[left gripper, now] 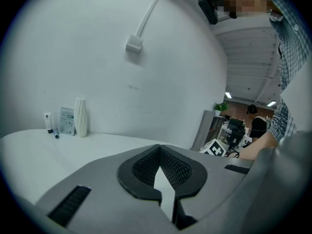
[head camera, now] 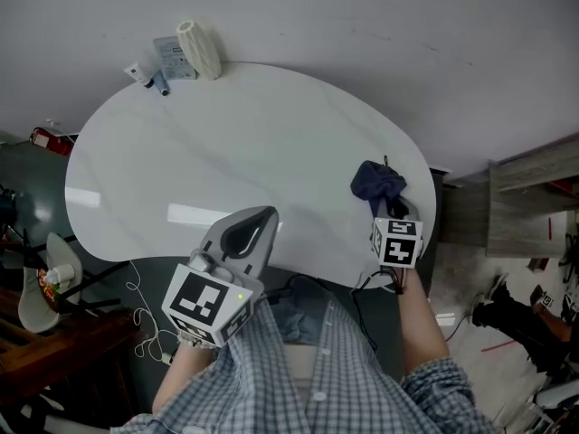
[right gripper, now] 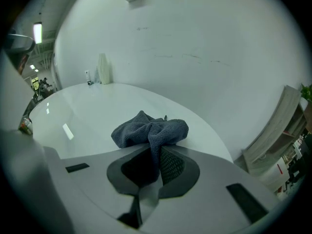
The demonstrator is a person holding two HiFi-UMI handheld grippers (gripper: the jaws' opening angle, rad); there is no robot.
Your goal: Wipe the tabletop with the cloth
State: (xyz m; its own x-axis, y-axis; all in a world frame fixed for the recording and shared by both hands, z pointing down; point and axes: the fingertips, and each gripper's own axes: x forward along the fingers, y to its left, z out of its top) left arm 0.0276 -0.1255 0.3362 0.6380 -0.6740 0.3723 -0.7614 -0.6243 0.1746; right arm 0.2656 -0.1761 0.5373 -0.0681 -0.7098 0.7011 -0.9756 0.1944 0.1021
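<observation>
A: Fingers (right gripper: 171,168), right gripper (right gripper: 155,152): clamped on cloth (right gripper: 146,129), bunched at the right edge of the worktop (head camera: 226,152). Left gripper (left gripper: 158,152)?

B: Fingers closed, empty, over the worktop's near edge. Step: wipe apparently starting; next, press cloth flat and sweep. Count: two grippers, one cloth.

No word, brand or number can be read anywhere. Print is carried by the flat packet (head camera: 172,57) at the far edge of the bench (head camera: 226,152), but it is too small to be made out. Only black-and-white square marker patterns, not letters, are shown on the cube (head camera: 206,301) of the left gripper (head camera: 257,217) and the cube (head camera: 398,240) of the right gripper (head camera: 389,204).
</observation>
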